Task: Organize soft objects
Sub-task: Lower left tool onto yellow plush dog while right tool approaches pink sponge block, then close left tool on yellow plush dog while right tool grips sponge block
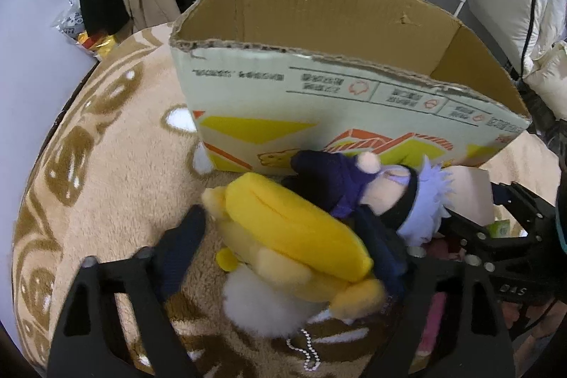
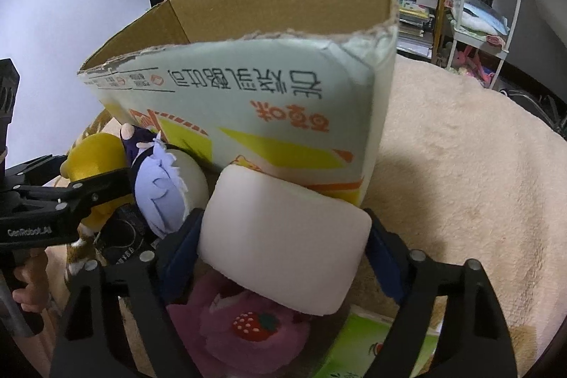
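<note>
Yellow banana plush (image 1: pixel 297 222): on the patterned blanket (image 1: pixel 106 172) before the cardboard box (image 1: pixel 319 87), clamped in the left gripper (image 1: pixel 294 236). White foam block (image 2: pixel 283 243): against the box front, squeezed by the right gripper (image 2: pixel 283 236). Adjacent: lilac-haired doll (image 1: pixel 421 201), pink strawberry plush (image 2: pixel 241 332).

The box (image 1: pixel 319 23) is rough, matt corrugated cardboard with torn edges. The blanket (image 1: pixel 106 172) is fleecy cloth. The banana toy (image 1: pixel 294 222) is smooth plush; the white cushion (image 2: pixel 283 247) looks soft, matt foam. The hand-held gripper (image 2: pixel 283 236) is matt black plastic.
</note>
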Tool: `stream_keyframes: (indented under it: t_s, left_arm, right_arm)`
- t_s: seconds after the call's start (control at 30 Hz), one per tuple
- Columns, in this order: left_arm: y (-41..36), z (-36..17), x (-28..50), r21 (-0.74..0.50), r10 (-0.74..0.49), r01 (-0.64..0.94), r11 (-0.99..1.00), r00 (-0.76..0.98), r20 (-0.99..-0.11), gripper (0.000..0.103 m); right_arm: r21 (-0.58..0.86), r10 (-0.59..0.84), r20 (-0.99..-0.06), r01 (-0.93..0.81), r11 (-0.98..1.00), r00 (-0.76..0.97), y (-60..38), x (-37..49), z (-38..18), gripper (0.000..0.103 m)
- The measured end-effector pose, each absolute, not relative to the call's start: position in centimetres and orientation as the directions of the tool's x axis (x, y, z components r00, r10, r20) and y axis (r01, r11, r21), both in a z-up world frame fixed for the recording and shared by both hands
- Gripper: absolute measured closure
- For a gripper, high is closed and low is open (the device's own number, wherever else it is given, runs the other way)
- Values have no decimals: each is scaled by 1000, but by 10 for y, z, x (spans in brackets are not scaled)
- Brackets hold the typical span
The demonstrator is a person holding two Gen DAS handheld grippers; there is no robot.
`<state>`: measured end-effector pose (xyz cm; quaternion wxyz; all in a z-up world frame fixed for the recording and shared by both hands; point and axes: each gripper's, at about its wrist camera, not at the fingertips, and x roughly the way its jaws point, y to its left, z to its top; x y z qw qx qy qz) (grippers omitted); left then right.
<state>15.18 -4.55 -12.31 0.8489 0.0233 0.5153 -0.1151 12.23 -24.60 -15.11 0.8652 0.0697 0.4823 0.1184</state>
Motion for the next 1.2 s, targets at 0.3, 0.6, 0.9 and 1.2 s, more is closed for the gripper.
stream_keyframes:
  t_s: [0.3, 0.6, 0.9, 1.2]
  left_arm:
    - [-46, -114, 143, -46, -158, 236, 971, 483, -861, 33]
    - [-46, -98, 136, 0, -121, 217, 976, 547, -828, 33]
    - [-39, -87, 131, -30, -148, 211, 977, 572, -807, 33]
    - [-39, -79, 121, 3, -120, 195, 981, 617, -778, 33]
  right_arm:
    - [230, 264, -818, -129, 965, 511, -245, 119, -147, 24]
    - [188, 222, -819, -119, 975, 529, -235, 105, -142, 33]
    - [163, 185, -810, -89, 983, 557, -235, 96, -131, 36]
    - [149, 165, -780, -78, 986, 604, -236, 88, -116, 36]
